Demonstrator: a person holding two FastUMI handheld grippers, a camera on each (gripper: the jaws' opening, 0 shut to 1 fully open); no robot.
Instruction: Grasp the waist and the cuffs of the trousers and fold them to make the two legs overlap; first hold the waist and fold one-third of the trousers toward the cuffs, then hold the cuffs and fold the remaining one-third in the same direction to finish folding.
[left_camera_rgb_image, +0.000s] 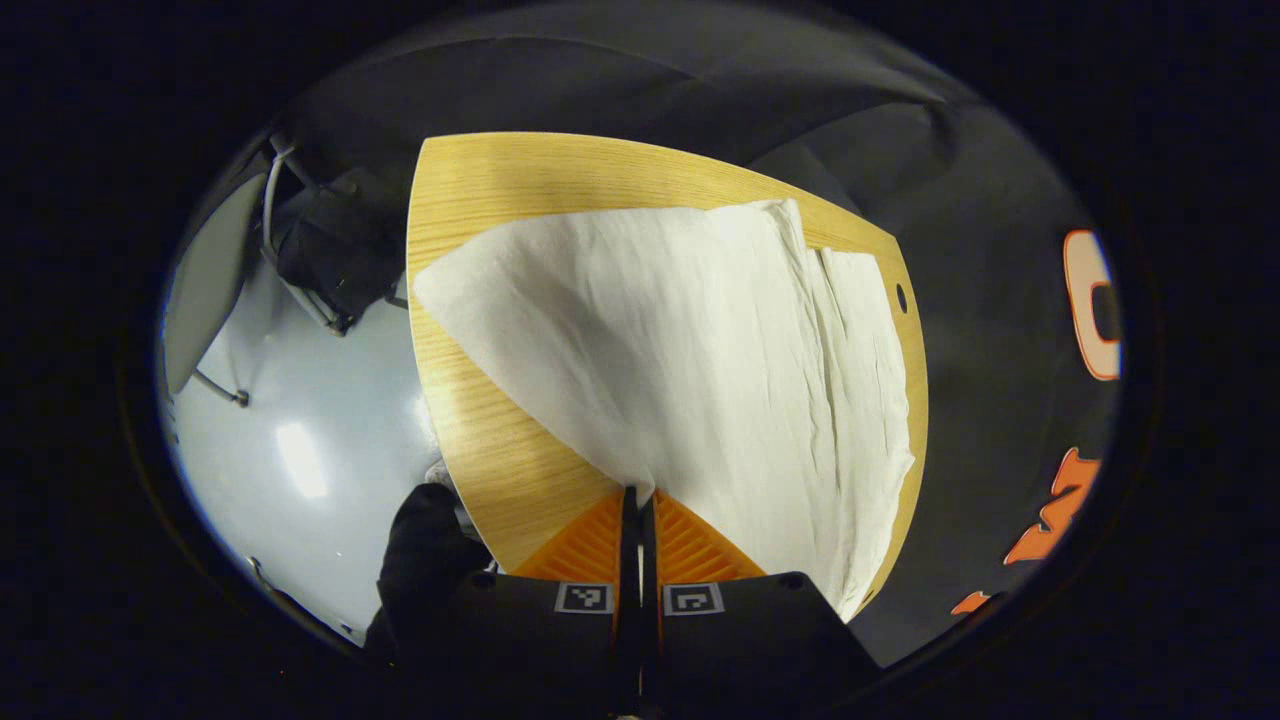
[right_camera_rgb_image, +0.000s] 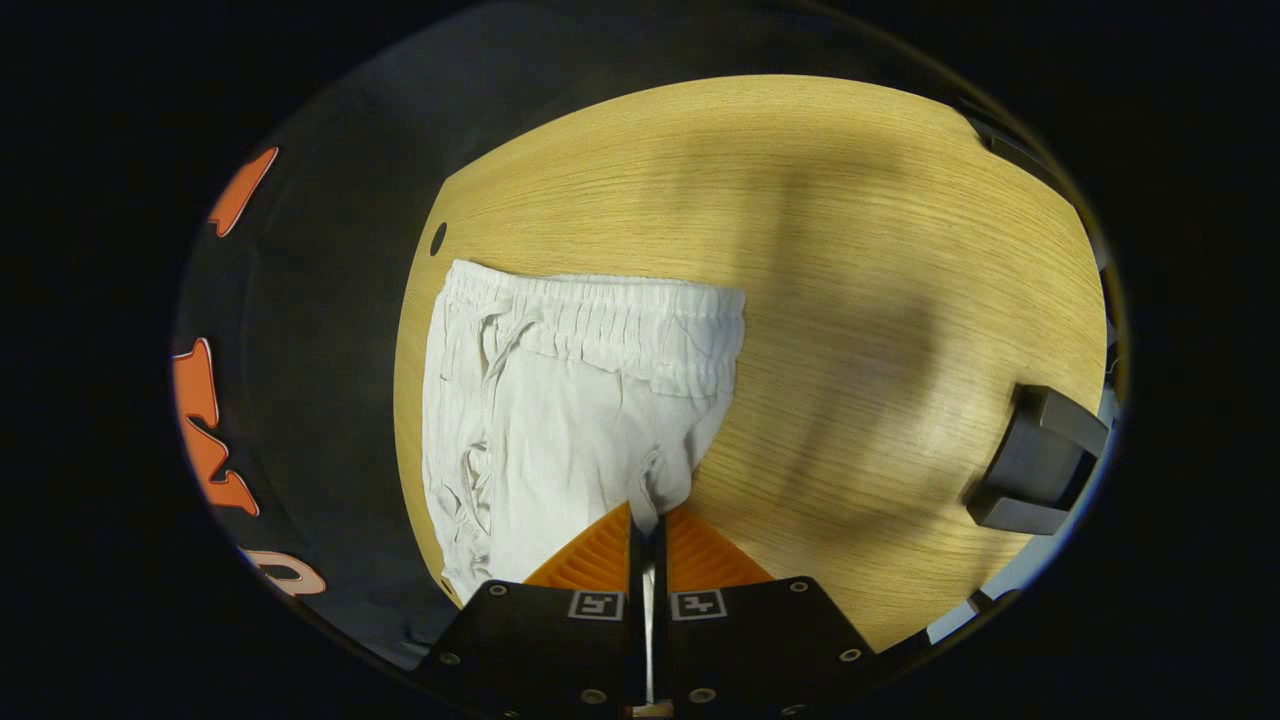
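White trousers (left_camera_rgb_image: 680, 340) lie on a wooden table (left_camera_rgb_image: 480, 190), their cloth rising in a taut, creased sheet toward my left gripper (left_camera_rgb_image: 637, 492), which is shut on a pinch of it. In the right gripper view the trousers (right_camera_rgb_image: 560, 420) show their elastic waistband (right_camera_rgb_image: 600, 320) and drawstring at the far end. My right gripper (right_camera_rgb_image: 647, 512) is shut on the cloth near the crotch, and a sliver of white fabric shows between its fingers.
A small round hole (right_camera_rgb_image: 438, 238) sits near the table corner beside the waistband. A black block (right_camera_rgb_image: 1040, 460) stands at the table's right edge. Bare wood (right_camera_rgb_image: 850, 250) spreads right of the trousers. Pale floor (left_camera_rgb_image: 300, 420) and a dark stand (left_camera_rgb_image: 330, 250) lie beyond the table's left side.
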